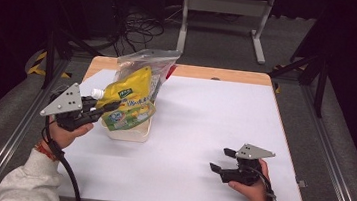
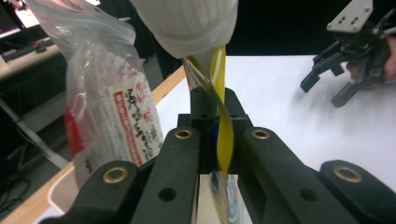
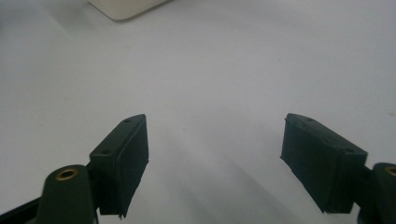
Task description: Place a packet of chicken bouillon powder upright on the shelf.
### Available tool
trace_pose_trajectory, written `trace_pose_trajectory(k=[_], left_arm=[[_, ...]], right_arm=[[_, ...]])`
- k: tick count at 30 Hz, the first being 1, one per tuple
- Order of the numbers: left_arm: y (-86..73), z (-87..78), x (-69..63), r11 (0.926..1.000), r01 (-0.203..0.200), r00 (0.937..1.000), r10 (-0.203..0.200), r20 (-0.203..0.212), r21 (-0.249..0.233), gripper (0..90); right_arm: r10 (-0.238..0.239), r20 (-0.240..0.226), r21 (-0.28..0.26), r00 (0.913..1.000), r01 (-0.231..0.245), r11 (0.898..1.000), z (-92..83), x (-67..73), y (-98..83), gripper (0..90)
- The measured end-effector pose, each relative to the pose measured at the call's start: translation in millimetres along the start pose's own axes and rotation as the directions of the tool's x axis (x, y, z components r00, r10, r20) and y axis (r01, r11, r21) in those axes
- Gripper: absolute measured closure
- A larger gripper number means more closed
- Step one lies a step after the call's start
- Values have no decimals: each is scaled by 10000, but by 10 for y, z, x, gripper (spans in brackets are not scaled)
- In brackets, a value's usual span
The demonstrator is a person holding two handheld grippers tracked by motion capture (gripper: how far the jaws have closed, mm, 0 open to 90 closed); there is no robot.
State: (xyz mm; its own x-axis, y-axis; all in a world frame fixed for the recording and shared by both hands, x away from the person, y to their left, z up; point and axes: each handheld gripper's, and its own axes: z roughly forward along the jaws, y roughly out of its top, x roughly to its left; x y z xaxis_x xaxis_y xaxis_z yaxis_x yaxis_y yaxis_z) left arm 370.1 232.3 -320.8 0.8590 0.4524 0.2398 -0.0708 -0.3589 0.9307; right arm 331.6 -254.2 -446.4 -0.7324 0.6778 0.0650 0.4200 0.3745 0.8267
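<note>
Nearest the lens: the left gripper point(image 2: 219, 140), seen in its own view, has its black jaws clamped tight on the yellow edge of the refill pouch point(image 2: 223, 135), with the ribbed white cap point(image 2: 187, 23) looming just above.
Refill pouch: from the high view, the yellow and green pouch point(image 1: 128, 100) is held tilted at the table's near-left area, cap point(image 1: 97, 93) pointing left, its lower end over a shallow white tray point(image 1: 130, 134).
Left gripper from above: pinching the pouch near its cap end point(image 1: 102, 108), with a hand point(image 1: 67, 131) underneath.
Clear zip bag: it stands just behind the pouch point(image 1: 145, 59); the left gripper view brings up its contents, a packet with red print point(image 2: 133, 121), which the high view barely resolves.
White tray: whether anything lies in it, I cannot tell.
Right gripper: low over the bare white table point(image 1: 203, 133) at the near right, well apart from the pouch point(image 1: 223, 160); its own view shows the two pads point(image 3: 126, 158) spread wide with nothing between, and a tray corner point(image 3: 123, 7) far off.
</note>
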Motion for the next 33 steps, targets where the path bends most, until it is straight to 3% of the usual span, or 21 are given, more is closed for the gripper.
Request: trace_pose_trajectory(k=[2, 7, 15, 22, 26, 33], left_arm=[[-4, 10, 38, 9997, -175, 9998, 175, 30, 191, 879], [-80, 63, 108, 9999, 66, 9980, -74, 624, 145, 879], [-219, 126, 176, 9940, 308, 9921, -431, 1174, 1047, 879], [-323, 104, 234, 9891, 665, 9899, -819, 1154, 1314, 879], [-376, 175, 213, 9843, 782, 9896, -959, 1075, 1585, 876], [-467, 204, 238, 9804, 1365, 9851, -1495, 847, 1423, 847]], right_arm=[[8, -23, 42, 10000, -8, 10000, 6, -1, -3, 230], [73, -116, 113, 9999, -72, 9999, 26, -1, -14, 229], [15, -170, 275, 9999, -10, 9996, 39, 5, -21, 226], [-21, -199, 243, 9998, 26, 9997, 45, 6, -5, 223], [-69, -215, 240, 9997, 75, 9997, 50, 13, 2, 223], [-92, -329, 260, 9994, 100, 9996, 64, 17, 13, 215]])
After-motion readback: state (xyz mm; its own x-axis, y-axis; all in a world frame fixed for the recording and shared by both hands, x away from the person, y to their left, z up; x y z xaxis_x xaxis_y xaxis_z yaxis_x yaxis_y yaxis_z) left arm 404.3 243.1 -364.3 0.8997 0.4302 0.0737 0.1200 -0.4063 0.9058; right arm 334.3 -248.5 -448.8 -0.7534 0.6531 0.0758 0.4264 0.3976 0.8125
